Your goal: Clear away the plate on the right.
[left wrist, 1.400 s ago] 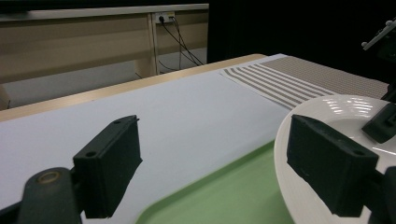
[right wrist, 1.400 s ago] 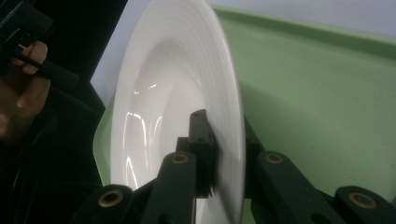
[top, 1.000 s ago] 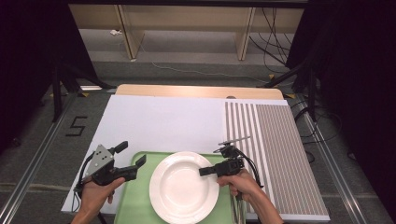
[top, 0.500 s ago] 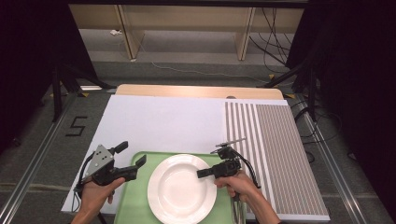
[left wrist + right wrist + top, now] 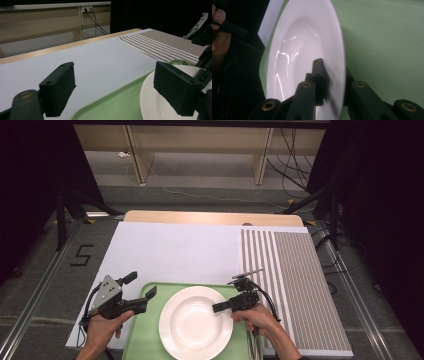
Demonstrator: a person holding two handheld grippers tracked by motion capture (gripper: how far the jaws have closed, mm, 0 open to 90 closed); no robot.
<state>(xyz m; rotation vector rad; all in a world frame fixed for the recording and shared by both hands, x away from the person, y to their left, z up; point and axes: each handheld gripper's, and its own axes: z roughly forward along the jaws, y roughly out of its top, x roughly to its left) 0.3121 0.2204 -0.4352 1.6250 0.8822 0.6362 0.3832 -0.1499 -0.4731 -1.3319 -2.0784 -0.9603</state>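
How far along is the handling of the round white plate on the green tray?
Done: the right gripper has its jaws pinched on the rim of the round white plate. In hand: the plate sits over the green plastic tray. Left: moving it; the left gripper waits open by the tray's edge.

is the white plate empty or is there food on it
Empty. The white plate on the green tray shows a bare, glossy surface in the high view, and the right tool grips its rim, one jaw on each face.
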